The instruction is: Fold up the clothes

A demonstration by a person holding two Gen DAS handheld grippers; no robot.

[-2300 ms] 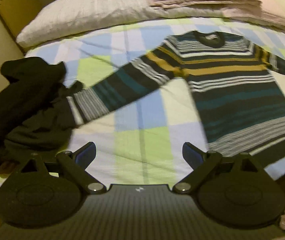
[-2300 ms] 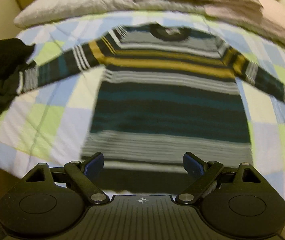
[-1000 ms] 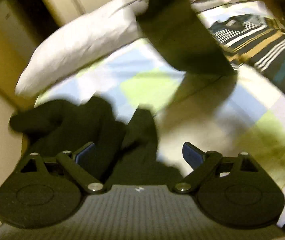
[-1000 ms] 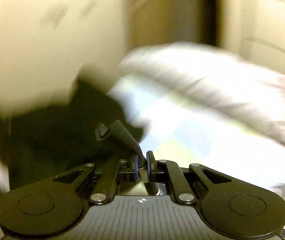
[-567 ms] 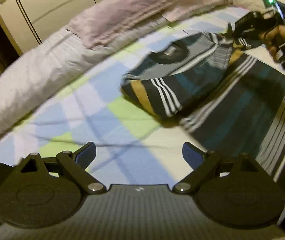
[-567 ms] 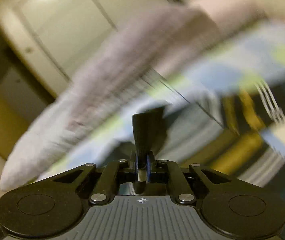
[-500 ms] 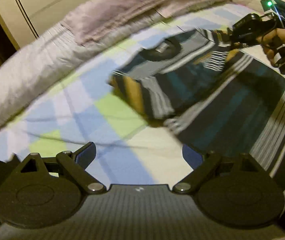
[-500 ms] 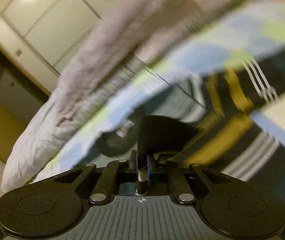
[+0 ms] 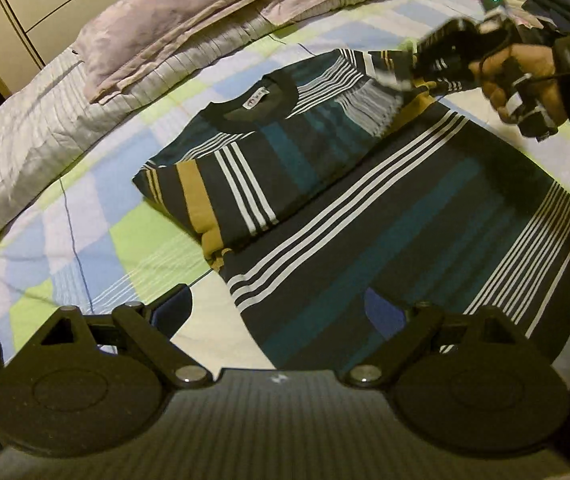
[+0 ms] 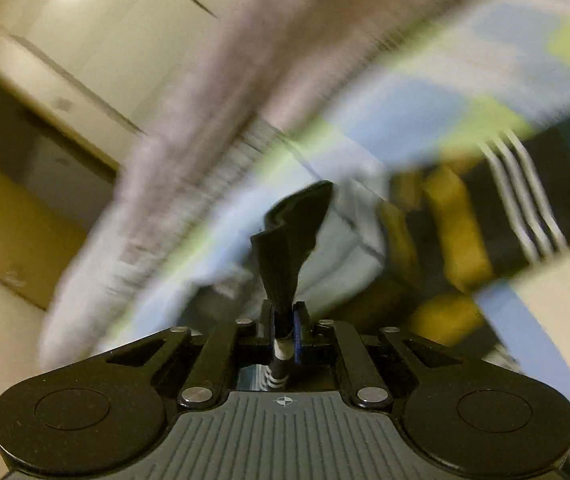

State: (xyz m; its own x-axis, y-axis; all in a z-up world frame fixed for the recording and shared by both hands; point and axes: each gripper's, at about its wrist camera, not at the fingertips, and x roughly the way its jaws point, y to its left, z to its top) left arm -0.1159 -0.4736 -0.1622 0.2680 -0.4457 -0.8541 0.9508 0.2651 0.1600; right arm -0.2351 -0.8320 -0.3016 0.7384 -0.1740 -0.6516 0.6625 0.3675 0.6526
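Striped knit sweater (image 9: 385, 216), ribbed cuff (image 10: 289, 240) in right claw (image 10: 283, 322)

No writing can be read in either view. The striped sweater (image 9: 385, 216) has a small white neck label (image 9: 255, 100) sewn inside the dark collar at the far side of the bed; it carries a dark round mark and some tiny characters, too small to make out. The left gripper (image 9: 279, 306) body shows a small pale mark at the middle of its near edge, and the right gripper (image 10: 283, 322) body shows a small crosshair mark there; neither is lettering.
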